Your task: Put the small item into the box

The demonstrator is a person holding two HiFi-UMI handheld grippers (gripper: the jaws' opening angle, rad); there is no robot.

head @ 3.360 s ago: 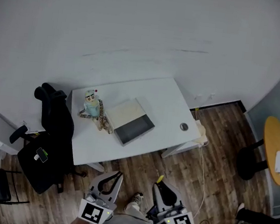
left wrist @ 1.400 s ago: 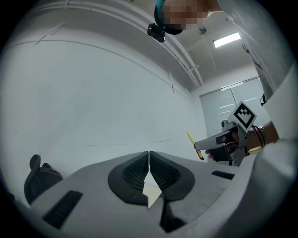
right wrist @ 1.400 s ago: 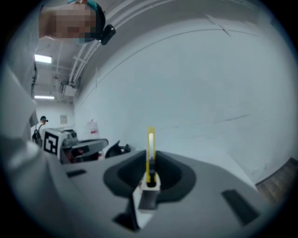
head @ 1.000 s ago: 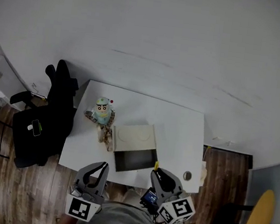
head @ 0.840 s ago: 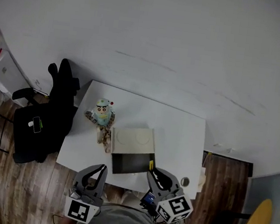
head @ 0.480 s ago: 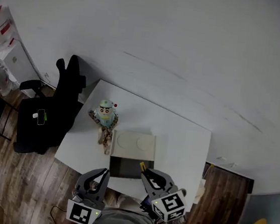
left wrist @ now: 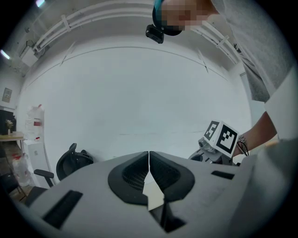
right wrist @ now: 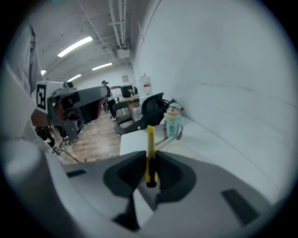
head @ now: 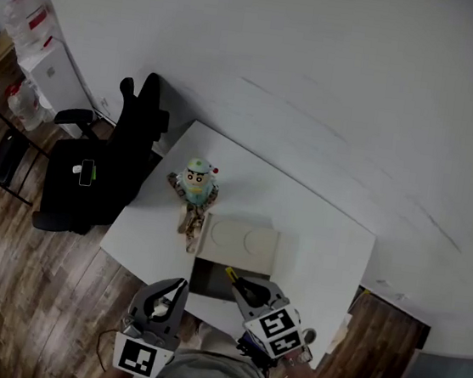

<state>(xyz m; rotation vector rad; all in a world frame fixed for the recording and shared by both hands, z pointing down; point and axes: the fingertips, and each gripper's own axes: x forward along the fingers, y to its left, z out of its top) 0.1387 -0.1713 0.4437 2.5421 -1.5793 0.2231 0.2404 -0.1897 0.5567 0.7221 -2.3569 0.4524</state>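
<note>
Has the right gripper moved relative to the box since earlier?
Yes. The right gripper, holding the yellow item, went forward to the box; its tip now overlaps the dark interior.

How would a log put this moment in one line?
right gripper: shut on yellow item | left gripper: shut, empty | box: open on table

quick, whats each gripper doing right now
Left gripper: closed, holding nothing.
Right gripper: closed on a slim yellow utility knife.

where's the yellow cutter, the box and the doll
yellow cutter [right wrist: 150,153], right gripper view, middle of its body
box [head: 208,278], head view, its dark inside
doll [head: 197,173], head view, its head
</note>
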